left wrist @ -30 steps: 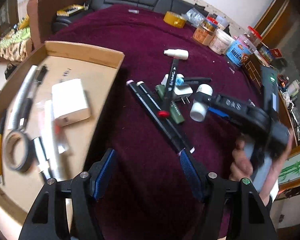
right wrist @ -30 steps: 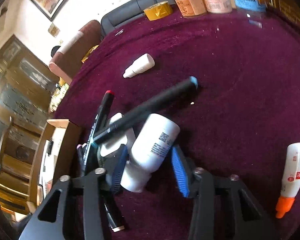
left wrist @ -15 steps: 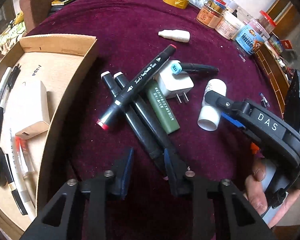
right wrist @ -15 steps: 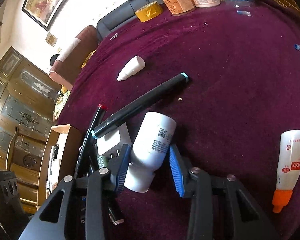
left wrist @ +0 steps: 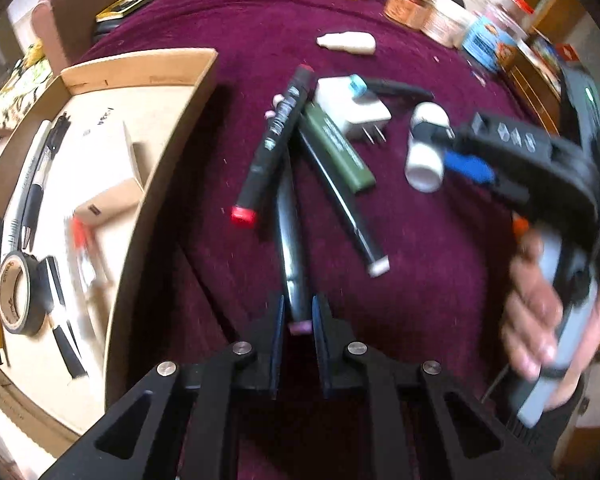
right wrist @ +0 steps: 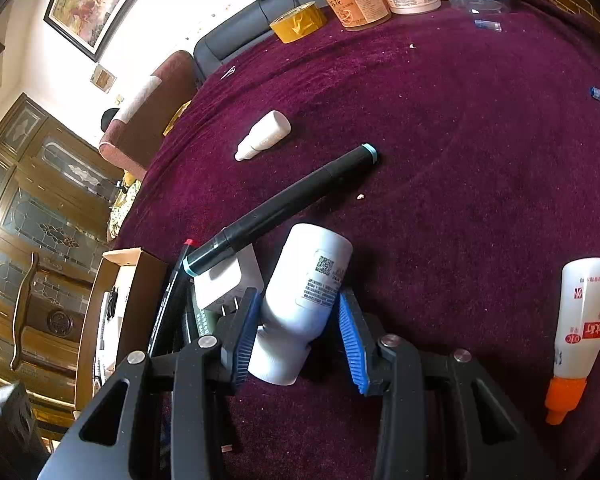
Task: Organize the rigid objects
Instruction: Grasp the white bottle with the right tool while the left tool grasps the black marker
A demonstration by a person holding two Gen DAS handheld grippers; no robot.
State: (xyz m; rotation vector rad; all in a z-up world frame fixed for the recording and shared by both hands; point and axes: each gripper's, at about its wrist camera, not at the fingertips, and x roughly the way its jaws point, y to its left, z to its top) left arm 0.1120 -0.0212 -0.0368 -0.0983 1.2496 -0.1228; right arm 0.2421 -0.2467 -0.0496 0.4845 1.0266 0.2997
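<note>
So the left gripper (left wrist: 297,316) has just been closing, and its blue pads are now pinched tight on the near end of a black marker with a pink cap (left wrist: 291,240). That marker runs away from the gripper toward the pile in the middle of the maroon tablecloth (left wrist: 400,280). Its far end sits under a red-capped marker (left wrist: 274,140), which lies across it at an angle. Just to the right are another black marker with a white end (left wrist: 346,208), a dark green stick-shaped thing (left wrist: 338,152), and a white plug adapter (left wrist: 352,106) with its prongs facing the near side. This view is pretty motion-blurred, so finer labels are a no-go.

The right gripper (right wrist: 296,340) sits about half open around a white bottle (right wrist: 304,300) lying on its side. The left pad touches the bottle; the right pad looks right beside it, and I can't really tell if it's pressing. A teal-capped black marker (right wrist: 276,208) rests with one end on the adapter, just beyond the bottle.

The cardboard tray (left wrist: 168,136) is off to the left of the pile, already holding pens, a tape roll (left wrist: 18,296) and a small box (left wrist: 112,196). A glue bottle with an orange cap (right wrist: 576,328) lies well to the right, and a small white dropper bottle (right wrist: 265,134) is farther out.
</note>
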